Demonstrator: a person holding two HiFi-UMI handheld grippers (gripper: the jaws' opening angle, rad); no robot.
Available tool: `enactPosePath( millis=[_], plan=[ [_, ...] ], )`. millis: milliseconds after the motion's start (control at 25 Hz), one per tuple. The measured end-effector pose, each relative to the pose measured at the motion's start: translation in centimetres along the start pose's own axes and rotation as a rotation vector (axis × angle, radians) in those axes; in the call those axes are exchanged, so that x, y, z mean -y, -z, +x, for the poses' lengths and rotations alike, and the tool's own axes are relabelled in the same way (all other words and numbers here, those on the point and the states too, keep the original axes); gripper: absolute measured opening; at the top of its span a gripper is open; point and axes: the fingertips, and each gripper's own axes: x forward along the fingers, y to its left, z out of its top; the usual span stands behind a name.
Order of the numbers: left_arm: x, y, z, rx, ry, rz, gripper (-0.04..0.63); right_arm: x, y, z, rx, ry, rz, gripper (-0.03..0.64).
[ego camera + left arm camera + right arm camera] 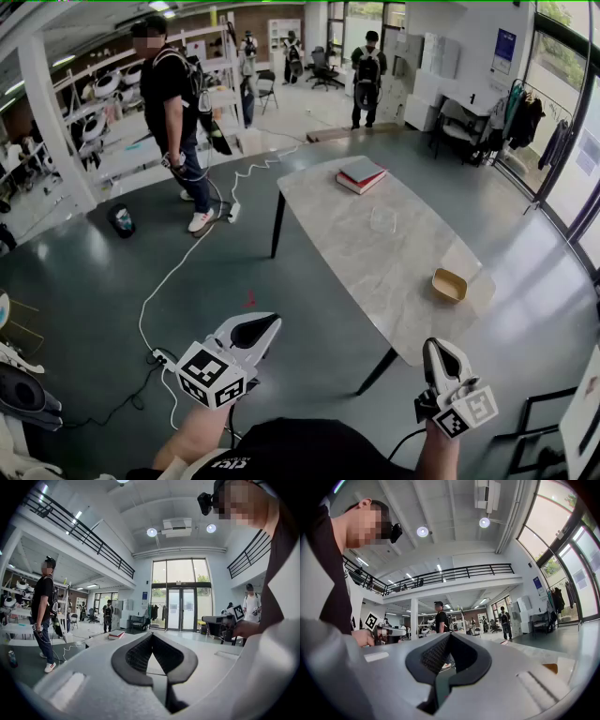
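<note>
Nothing looks started yet, I'd say. The left hand-held gripper [268, 326], low in the lower left of the head view, has its jaws closed tip to tip with nothing between them. The right hand-held gripper [433, 347], at lower right, is likewise closed and empty. Both are held short of the long, pale marbled tabletop [375, 234]. The small, shallow yellow dish [449, 284] sits right of centre at the tabletop's near end, closest to the right hand-held gripper but clearly apart from it. The stack of red and white books [360, 175] lies at the far end, upper centre, well away from both. By my reckoning, all the handling is left to do.
</note>
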Motion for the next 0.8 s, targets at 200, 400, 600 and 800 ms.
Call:
enactPosePath(
  millis=[200, 400, 600, 800],
  plan=[
    [-1.0, -0.3, 0.0, 0.005, 0.010, 0.004, -0.002, -0.2, 0.1, 1.0, 0.009, 0.005, 0.012, 0.000],
    [-2.4, -0.4, -1.5, 0.015, 0.005, 0.000, -0.002, -1.6, 0.6, 2.6, 0.003, -0.001, 0.017, 0.000],
    [-4.8, 0.0, -4.3, 0.016, -0.001, -0.002, -0.002, -5.0, 1.9, 5.0, -0.031, -0.043, 0.017, 0.002],
    [-6.7, 1.4, -5.9, 0.001, -0.008, -0.016, -0.002, -7.4, 3.4, 7.2, -0.067, -0.084, 0.002, 0.002]
  ],
)
